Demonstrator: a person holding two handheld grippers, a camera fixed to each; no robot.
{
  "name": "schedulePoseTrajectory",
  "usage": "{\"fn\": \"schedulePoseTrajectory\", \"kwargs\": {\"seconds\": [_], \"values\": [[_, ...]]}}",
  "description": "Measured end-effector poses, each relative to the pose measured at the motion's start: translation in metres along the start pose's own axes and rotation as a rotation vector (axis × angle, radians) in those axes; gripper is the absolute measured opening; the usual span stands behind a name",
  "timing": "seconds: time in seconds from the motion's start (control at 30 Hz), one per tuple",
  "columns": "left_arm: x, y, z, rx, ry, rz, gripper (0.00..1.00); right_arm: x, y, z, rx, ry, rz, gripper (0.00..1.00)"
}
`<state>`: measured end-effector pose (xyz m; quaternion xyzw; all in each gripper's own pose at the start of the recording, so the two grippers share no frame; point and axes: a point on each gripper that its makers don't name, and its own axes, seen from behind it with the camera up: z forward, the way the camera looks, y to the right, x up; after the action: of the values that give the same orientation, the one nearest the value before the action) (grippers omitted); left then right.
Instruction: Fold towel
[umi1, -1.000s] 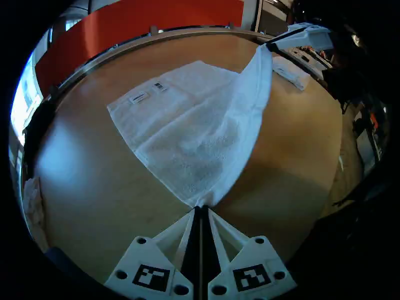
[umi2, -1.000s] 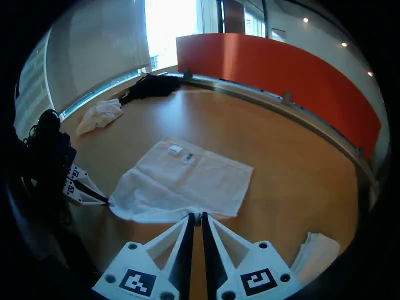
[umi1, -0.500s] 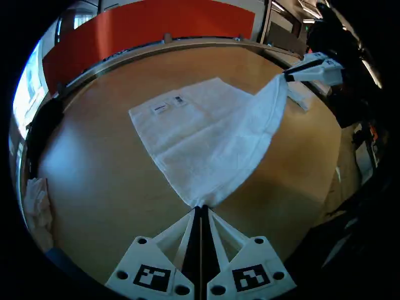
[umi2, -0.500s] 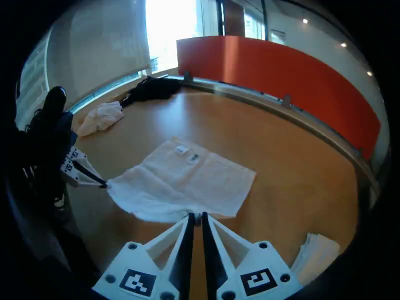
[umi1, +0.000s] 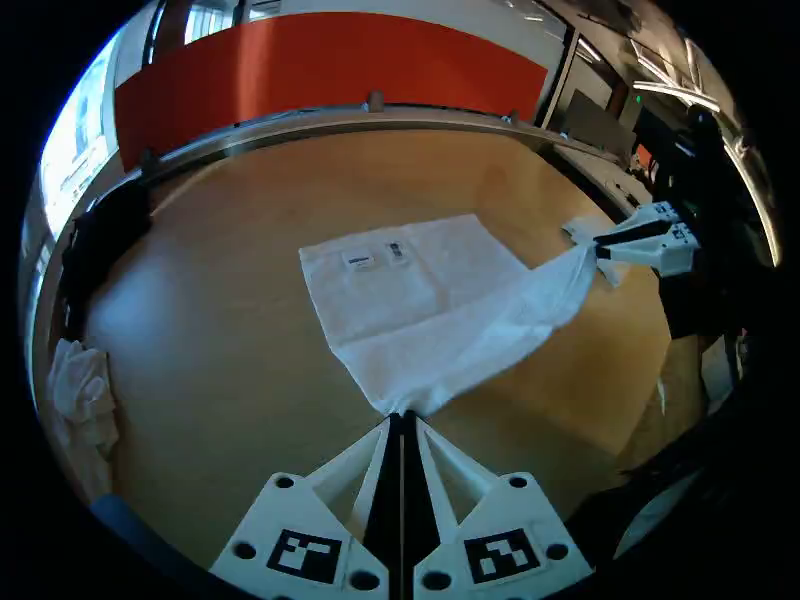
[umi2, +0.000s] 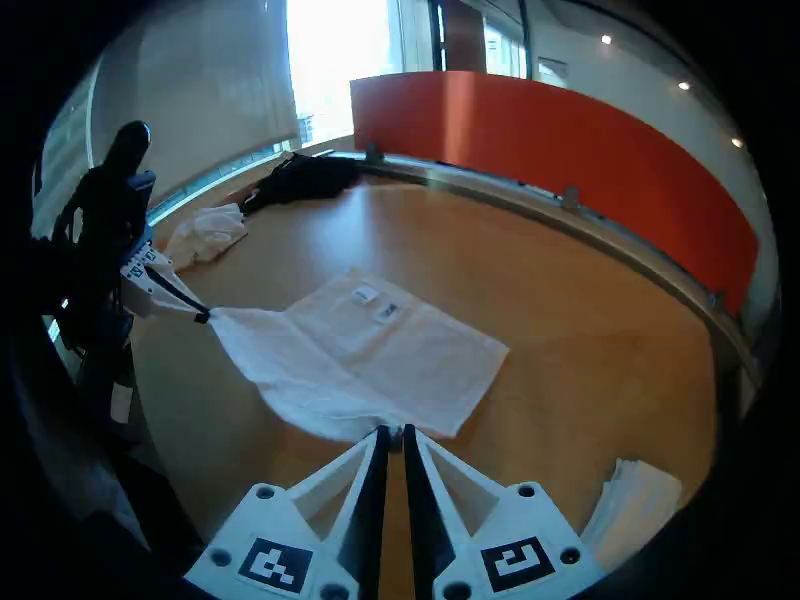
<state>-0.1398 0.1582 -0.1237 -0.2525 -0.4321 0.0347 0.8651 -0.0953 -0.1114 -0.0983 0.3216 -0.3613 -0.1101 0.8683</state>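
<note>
A white towel (umi1: 440, 300) with two small labels lies partly on the round wooden table (umi1: 230, 330), its near edge lifted and stretched between the two grippers. My left gripper (umi1: 402, 414) is shut on one near corner. My right gripper (umi2: 392, 430) is shut on the other near corner. In the left gripper view the right gripper (umi1: 600, 244) appears at the right, pinching the towel's corner. In the right gripper view the left gripper (umi2: 200, 316) shows at the left with the towel (umi2: 370, 350) corner in it.
A crumpled white cloth (umi2: 205, 232) and a dark garment (umi2: 300, 172) lie near the table's far rim. A folded white stack (umi2: 630, 505) sits at the right edge. An orange partition (umi2: 560, 140) runs behind the table. A dark-sleeved person (umi2: 95, 270) holds the grippers.
The two grippers have drawn apart and back, pulling the towel's lifted edge taut and lower. The towel lies flatter and farther from both cameras than before.
</note>
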Motion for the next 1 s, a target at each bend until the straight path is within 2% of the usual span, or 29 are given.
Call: {"fn": "schedulePoseTrajectory", "kwargs": {"seconds": [0.2,0.57,0.8,1.0], "values": [[0.015,-0.002,-0.006,-0.012,0.024,-0.039,0.01,-0.002,0.001,-0.002,-0.004,0.000,0.008,0.12],[0.024,-0.003,-0.003,-0.025,0.038,-0.089,0.01,0.002,0.006,-0.002,-0.013,0.002,0.008,0.12],[0.040,-0.010,0.001,-0.033,0.059,-0.141,0.01,0.013,0.019,0.003,-0.022,0.009,0.007,0.12],[0.055,-0.019,0.012,-0.030,0.068,-0.161,0.01,0.024,0.031,0.015,-0.024,0.010,0.005,0.12]]}}
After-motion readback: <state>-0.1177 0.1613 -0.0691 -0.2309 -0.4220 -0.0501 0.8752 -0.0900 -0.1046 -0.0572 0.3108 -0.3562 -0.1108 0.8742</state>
